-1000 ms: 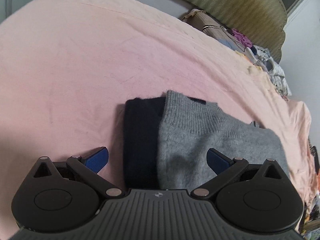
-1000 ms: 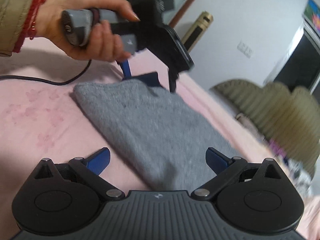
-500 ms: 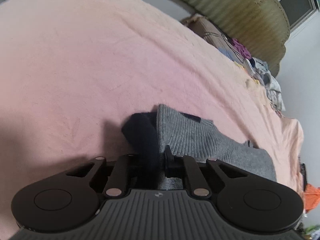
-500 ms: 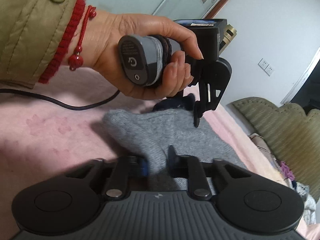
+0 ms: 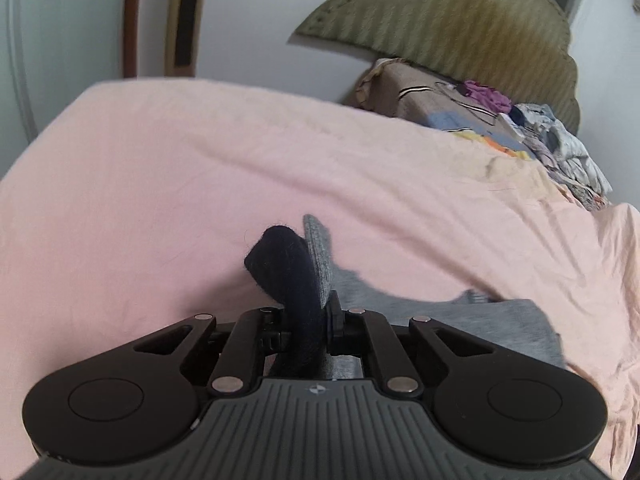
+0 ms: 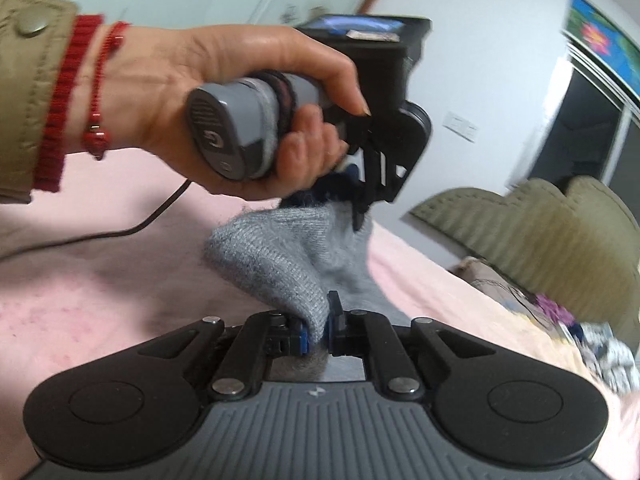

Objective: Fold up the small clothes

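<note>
Left wrist view: the left gripper [image 5: 306, 318] is seen at the lower centre of the frame with its fingers pinched on one end of the grey and navy knit garment [image 5: 300, 268], the navy layer being bunched between the pads and the grey layer trailing to the lower right over the pink bedsheet [image 5: 168, 184]. In the right wrist view the right gripper [image 6: 316, 334] is shown at lower centre, its blue-padded fingers [image 6: 303, 338] pressed together on a grey edge of the same garment, which is stretched up toward the left gripper in the upper middle of the frame, where it is held by a person's hand [image 6: 240, 92]. Two separate points of the garment appear to be gripped so that the end can be lifted clear of the sheet and carried over as a fold; this is a judgement, not an observation. A black cable [image 6: 120, 232] is laid across the sheet at left. An olive headboard [image 5: 452, 28] and a pile of mixed clothes [image 5: 552, 136] are visible at upper right. No legible brand name or writing can be made out; only a small emblem is seen on each gripper body.
</note>
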A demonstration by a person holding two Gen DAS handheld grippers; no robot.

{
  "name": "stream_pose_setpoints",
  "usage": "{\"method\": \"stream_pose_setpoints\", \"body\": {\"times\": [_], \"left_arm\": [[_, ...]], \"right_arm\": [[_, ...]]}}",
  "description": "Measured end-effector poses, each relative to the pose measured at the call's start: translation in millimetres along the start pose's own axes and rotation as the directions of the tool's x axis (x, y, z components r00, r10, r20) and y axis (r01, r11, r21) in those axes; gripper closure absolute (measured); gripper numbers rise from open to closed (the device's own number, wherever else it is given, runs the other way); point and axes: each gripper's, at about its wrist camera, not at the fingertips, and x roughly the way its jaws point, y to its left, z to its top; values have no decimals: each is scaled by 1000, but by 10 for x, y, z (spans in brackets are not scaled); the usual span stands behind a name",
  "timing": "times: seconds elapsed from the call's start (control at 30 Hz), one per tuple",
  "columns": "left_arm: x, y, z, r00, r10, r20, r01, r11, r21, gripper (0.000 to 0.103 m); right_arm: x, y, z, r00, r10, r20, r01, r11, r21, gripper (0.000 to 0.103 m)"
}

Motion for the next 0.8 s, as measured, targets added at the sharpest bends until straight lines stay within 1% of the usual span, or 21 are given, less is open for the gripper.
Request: {"method": "stream_pose_setpoints", "body": {"times": [0.1,0.23,0.4,0.5,0.63,0.8], "left_arm": [[-89,-356,15,1000,-1,16,1,999,37,91],[-161,-798,16,999,-23,33,20,996,87,91],[-120,-1338,-51,998,-18,60,7,984,176,91],[-18,-1616,-106,998,-40,41,30,978,208,91],[174,-1961,-211,999,-48,19,42,965,257,91],[459,-2371,-411,998,-59,-27,64,948,312,91]], "right_arm": [[-151,-259,-85,1000,-31,4,31,997,66,94],[-370,-536,-210,998,-68,0,67,988,138,94],[-566,-859,-411,994,-112,-19,113,972,206,94],[-633,-1065,-554,991,-123,-43,130,958,256,94],[-751,-1273,-743,987,-138,-81,157,933,323,94],[-821,-1574,-1001,985,-109,-133,157,885,438,94]]}}
